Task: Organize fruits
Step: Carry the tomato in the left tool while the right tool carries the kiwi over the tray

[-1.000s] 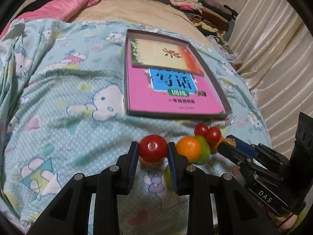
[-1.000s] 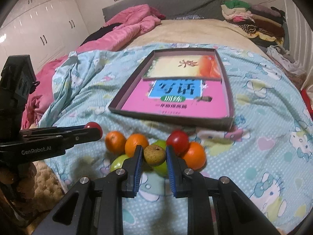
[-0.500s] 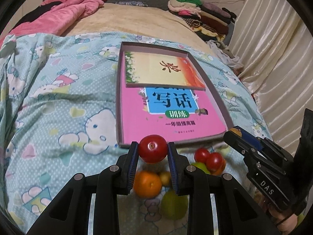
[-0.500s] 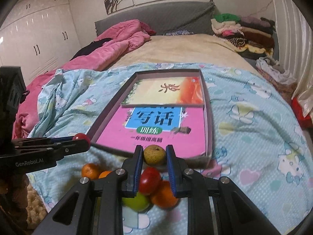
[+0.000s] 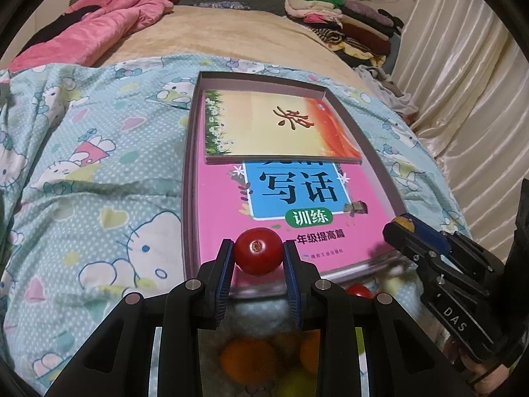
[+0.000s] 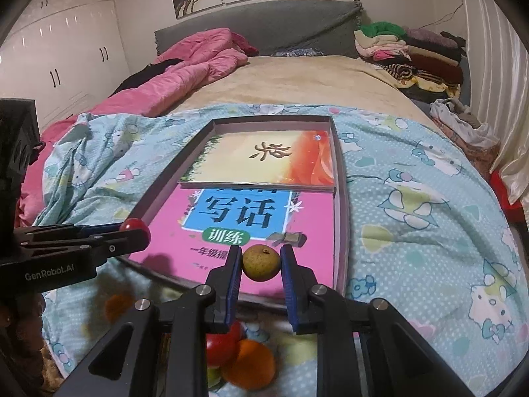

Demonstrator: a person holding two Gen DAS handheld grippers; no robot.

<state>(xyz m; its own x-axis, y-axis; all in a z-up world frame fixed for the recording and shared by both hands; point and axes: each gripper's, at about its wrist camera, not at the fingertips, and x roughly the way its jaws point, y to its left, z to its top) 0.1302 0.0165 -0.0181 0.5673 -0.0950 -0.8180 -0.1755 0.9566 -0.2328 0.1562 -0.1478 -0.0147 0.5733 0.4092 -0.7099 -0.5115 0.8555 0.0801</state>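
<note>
My left gripper (image 5: 258, 259) is shut on a red tomato (image 5: 258, 254), held over the near end of the pink book (image 5: 224, 218) in the shallow box (image 5: 189, 165). The right gripper (image 6: 261, 266) is shut on a small yellow-brown fruit (image 6: 262, 262), also above the box's near end (image 6: 342, 231). Each gripper shows in the other's view: the right one (image 5: 401, 226) beside the box's near right corner, the left one (image 6: 134, 228) with its tomato (image 6: 132, 222) at the box's left edge. Loose fruit lies on the blanket below: oranges (image 6: 249, 362) (image 5: 248, 360) and a tomato (image 6: 220, 349).
A second book with a yellow and orange cover (image 5: 281, 129) fills the box's far half. The box lies on a cartoon-print blanket (image 5: 99, 182). A pink quilt (image 6: 185, 72) and stacked clothes (image 6: 406, 49) sit at the bed's head. Curtains (image 5: 469, 92) hang on the right.
Both grippers moved forward from above the fruit pile to above the box's near end, each still carrying its fruit. The pile has slid under the fingers.
</note>
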